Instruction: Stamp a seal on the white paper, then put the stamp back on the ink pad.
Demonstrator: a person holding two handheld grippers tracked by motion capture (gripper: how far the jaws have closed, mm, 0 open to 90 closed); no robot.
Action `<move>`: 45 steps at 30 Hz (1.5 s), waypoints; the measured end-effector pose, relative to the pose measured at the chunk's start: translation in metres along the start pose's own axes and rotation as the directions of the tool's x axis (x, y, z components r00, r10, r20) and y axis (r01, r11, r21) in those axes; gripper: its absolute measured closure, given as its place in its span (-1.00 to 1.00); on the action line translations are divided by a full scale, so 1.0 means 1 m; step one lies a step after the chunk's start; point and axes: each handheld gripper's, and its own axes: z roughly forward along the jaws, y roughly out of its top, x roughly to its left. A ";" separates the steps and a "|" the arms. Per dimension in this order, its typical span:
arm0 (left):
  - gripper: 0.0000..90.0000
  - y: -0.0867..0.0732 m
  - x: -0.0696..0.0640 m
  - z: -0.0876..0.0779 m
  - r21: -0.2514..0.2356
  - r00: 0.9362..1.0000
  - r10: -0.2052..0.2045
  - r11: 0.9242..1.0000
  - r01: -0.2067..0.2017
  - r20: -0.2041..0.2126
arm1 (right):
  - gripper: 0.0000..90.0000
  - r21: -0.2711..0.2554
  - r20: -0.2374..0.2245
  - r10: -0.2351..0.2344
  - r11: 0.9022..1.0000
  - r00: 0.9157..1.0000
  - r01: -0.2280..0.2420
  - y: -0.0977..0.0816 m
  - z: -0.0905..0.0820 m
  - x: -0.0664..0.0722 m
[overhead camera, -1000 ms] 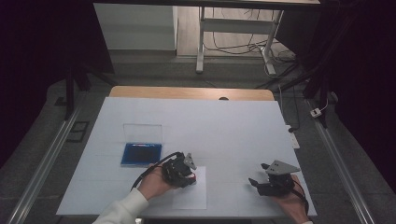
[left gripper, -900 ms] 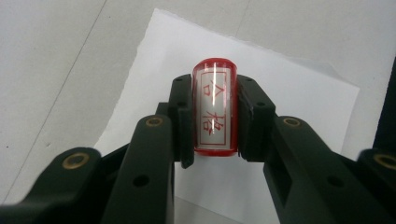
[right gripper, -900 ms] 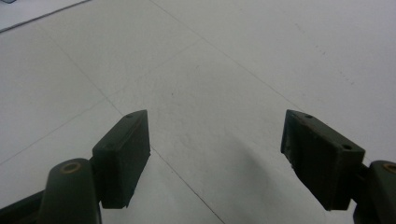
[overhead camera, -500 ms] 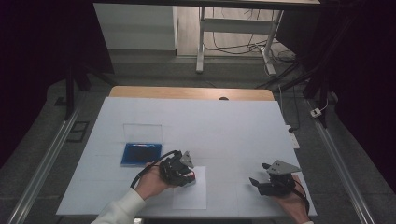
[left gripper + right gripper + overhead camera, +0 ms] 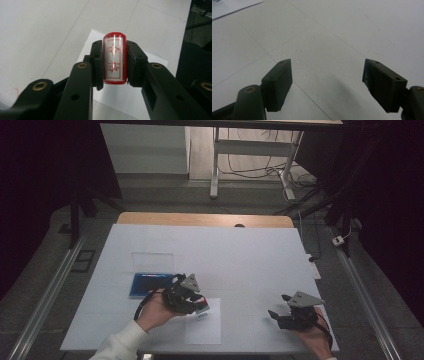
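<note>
Stamp (image 5: 114,58) clamped in left claw (image 5: 113,62), apparently just above paper (image 5: 204,327)

A white tabletop (image 5: 240,255) with a bare wooden strip along its far edge carries a white sheet of paper (image 5: 205,330) near the front edge, left of centre. A blue ink pad (image 5: 145,285) lies farther left, its clear lid (image 5: 152,262) just beyond it.

Black jaws (image 5: 115,65) with brass screws — white sleeve (image 5: 117,345)
</note>
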 end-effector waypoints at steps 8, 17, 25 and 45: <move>0.55 -0.004 0.003 -0.011 -0.026 1.000 -0.011 1.000 0.011 -0.015 | -0.48 -0.002 -0.004 0.001 1.000 1.000 -0.001 0.000 0.001 0.000; 0.55 -0.011 0.010 -0.024 -0.051 0.998 -0.042 0.998 0.041 -0.036 | -0.48 0.003 -0.002 0.002 1.000 1.000 -0.002 0.000 0.001 0.000; 0.55 -0.026 0.022 -0.040 -0.063 0.993 -0.091 0.994 0.086 -0.081 | -0.48 0.000 -0.005 0.002 1.000 1.000 -0.002 0.000 0.001 0.000; 0.55 -0.077 0.070 -0.068 -0.044 0.939 -0.248 0.969 0.245 -0.237 | -0.47 0.003 -0.003 -0.003 1.000 1.000 0.003 0.000 0.000 0.001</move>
